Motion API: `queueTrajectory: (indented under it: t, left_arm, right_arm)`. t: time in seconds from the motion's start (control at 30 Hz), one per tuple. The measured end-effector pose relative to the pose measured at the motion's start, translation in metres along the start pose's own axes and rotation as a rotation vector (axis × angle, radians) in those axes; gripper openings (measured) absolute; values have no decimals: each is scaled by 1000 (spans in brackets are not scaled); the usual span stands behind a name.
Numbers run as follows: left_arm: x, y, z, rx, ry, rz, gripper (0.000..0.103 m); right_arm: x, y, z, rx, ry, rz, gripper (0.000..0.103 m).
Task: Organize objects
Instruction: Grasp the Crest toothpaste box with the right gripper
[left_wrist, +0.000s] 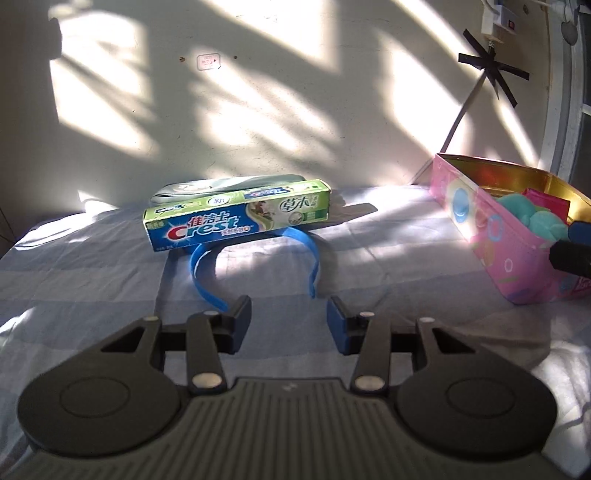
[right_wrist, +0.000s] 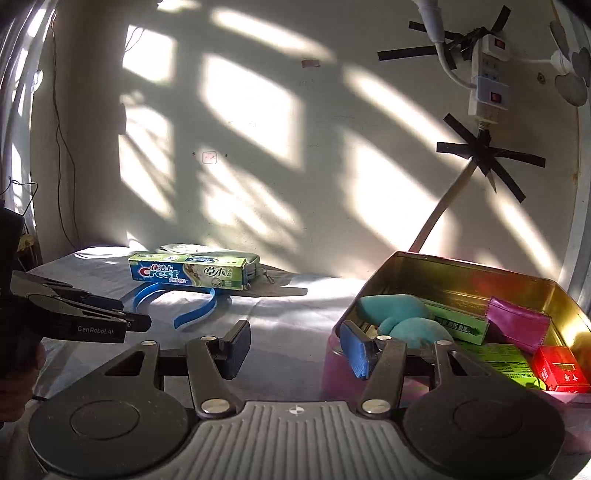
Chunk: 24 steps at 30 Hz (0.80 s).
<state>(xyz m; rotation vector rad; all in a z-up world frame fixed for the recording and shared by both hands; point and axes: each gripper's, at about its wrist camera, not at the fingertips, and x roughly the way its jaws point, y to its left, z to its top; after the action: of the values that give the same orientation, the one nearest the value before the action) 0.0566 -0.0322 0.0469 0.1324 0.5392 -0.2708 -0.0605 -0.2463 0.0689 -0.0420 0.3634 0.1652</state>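
Left wrist: left gripper (left_wrist: 290, 314) empty, jaws apart, just short of blue headband (left_wrist: 255, 266) under toothpaste box (left_wrist: 236, 214), mid-bed toward far edge. Straddle one band end, clamp, slide clear.

Right wrist: right gripper (right_wrist: 295, 345) empty, jaws apart, beside pink tin (right_wrist: 461, 273) at right edge.

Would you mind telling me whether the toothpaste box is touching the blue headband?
Touching. In the left wrist view the toothpaste box lies across the top of the blue headband's arc, with the band emerging from directly beneath its lower edge.
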Motion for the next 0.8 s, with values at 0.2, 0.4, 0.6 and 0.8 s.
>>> queueTrajectory:
  t: [0.2, 0.4, 0.6, 0.8]
  left_arm:
    - [21, 75, -10, -195, -5, 137, 47]
    - [25, 114, -18, -408, 0, 81, 47]
    - [30, 123, -18, -451, 16, 75, 50]
    - [26, 141, -20, -509, 12, 119, 52]
  right_arm:
    - [51, 40, 12, -37, 83, 119, 41]
    - [132, 57, 50, 0, 109, 172, 47]
    - [215, 93, 93, -224, 152, 237, 60]
    - [264, 102, 108, -258, 301, 367, 58]
